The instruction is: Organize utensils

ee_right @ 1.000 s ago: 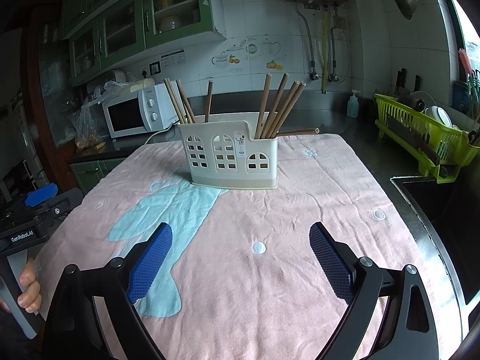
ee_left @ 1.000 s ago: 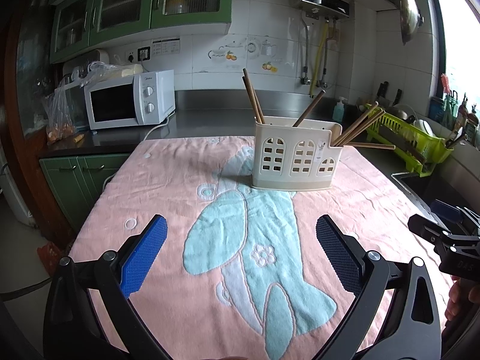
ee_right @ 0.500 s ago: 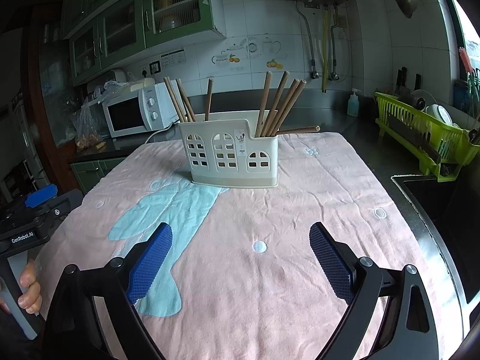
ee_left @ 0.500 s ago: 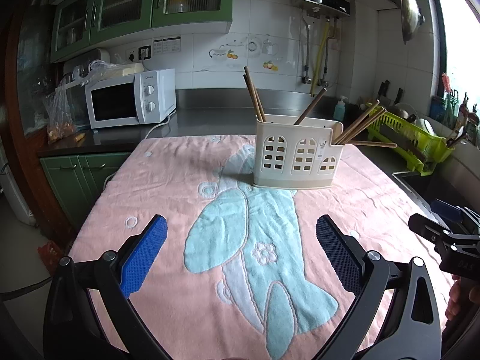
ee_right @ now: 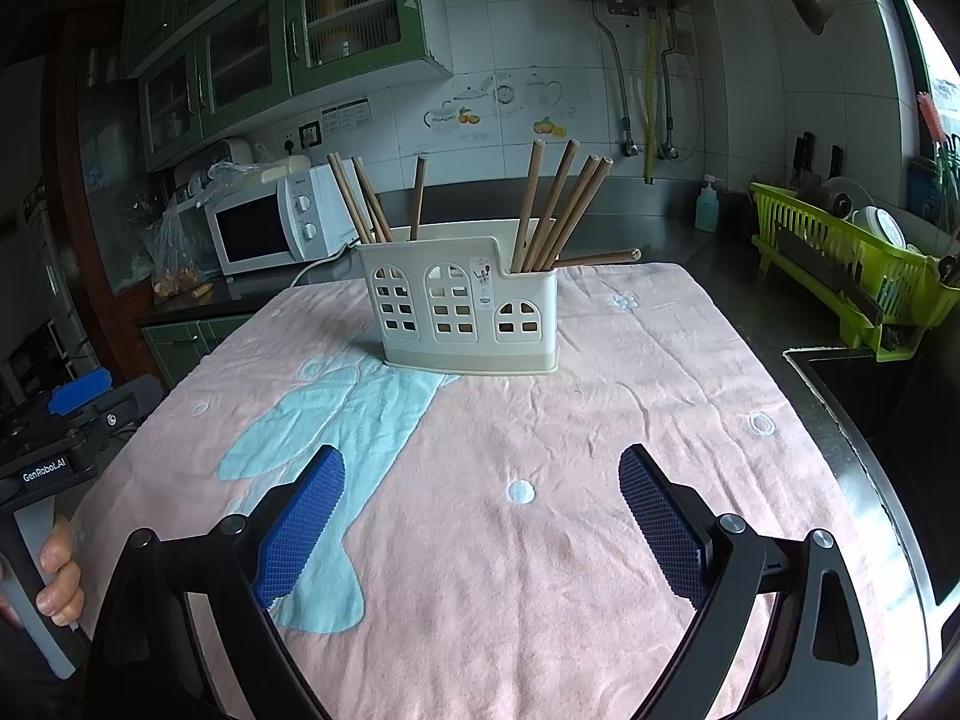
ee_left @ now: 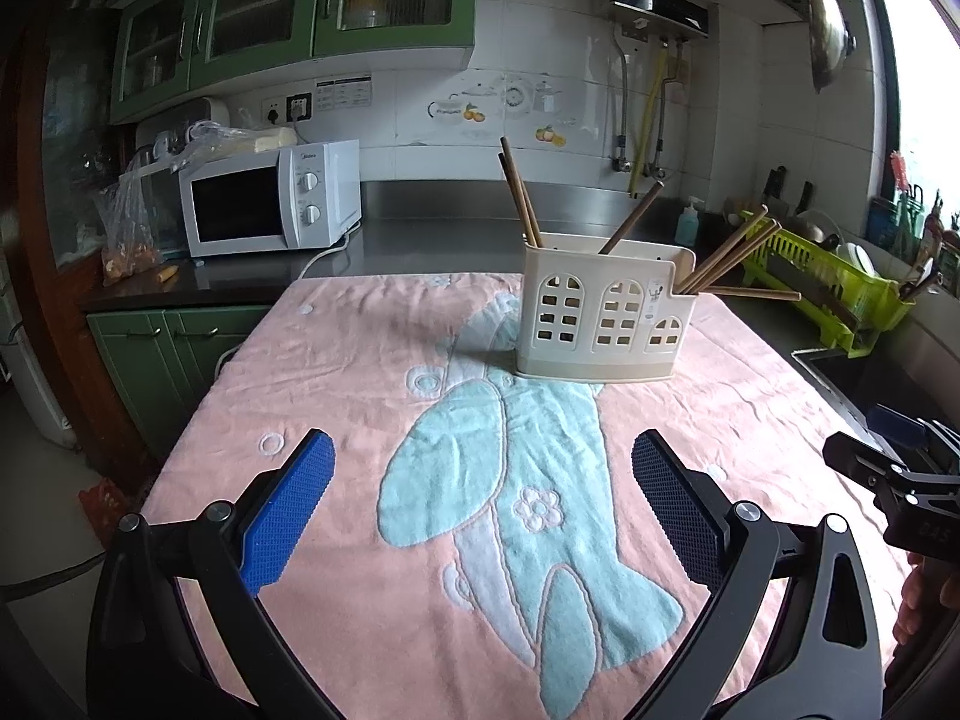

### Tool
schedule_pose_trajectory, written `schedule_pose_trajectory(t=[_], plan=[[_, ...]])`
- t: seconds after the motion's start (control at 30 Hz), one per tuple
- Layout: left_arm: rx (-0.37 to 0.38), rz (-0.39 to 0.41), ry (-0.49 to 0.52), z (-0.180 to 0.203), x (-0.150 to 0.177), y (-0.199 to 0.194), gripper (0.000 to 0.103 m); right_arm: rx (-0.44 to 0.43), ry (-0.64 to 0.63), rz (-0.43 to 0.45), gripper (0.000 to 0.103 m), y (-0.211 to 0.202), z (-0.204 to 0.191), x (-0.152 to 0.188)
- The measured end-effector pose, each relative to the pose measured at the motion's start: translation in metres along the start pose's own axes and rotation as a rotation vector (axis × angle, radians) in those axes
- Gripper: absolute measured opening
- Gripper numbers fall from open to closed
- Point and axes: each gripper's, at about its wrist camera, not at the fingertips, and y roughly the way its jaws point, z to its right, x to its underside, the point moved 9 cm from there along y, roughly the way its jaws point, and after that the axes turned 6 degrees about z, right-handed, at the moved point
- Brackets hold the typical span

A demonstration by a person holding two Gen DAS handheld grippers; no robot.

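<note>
A cream plastic utensil holder (ee_left: 606, 317) with arched window cut-outs stands upright on the pink towel (ee_left: 360, 372); it also shows in the right wrist view (ee_right: 471, 315). Several brown wooden chopsticks (ee_right: 561, 204) stand in its compartments, and one chopstick (ee_right: 597, 258) lies nearly flat, poking out to the right. My left gripper (ee_left: 480, 498) is open and empty, low over the near part of the towel. My right gripper (ee_right: 480, 510) is open and empty, also well short of the holder.
A white microwave (ee_left: 270, 204) sits on the dark counter at the back left. A green dish rack (ee_left: 822, 282) and a sink (ee_right: 870, 396) lie to the right. The other gripper shows at each view's edge, the right one in the left wrist view (ee_left: 900, 480).
Both views have shifted very slightly, with the holder a touch lower in frame. Both grippers stay open and empty.
</note>
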Motion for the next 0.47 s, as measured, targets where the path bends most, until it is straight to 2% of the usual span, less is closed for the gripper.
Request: schedule_pose_trajectory(t=[0.47], plan=[[-0.012,-0.017,-0.006,-0.0069,0.0052,0.0015,0.098,0.001,-0.002,-0.004,0.090,0.0021,-0.0010,0.0044]])
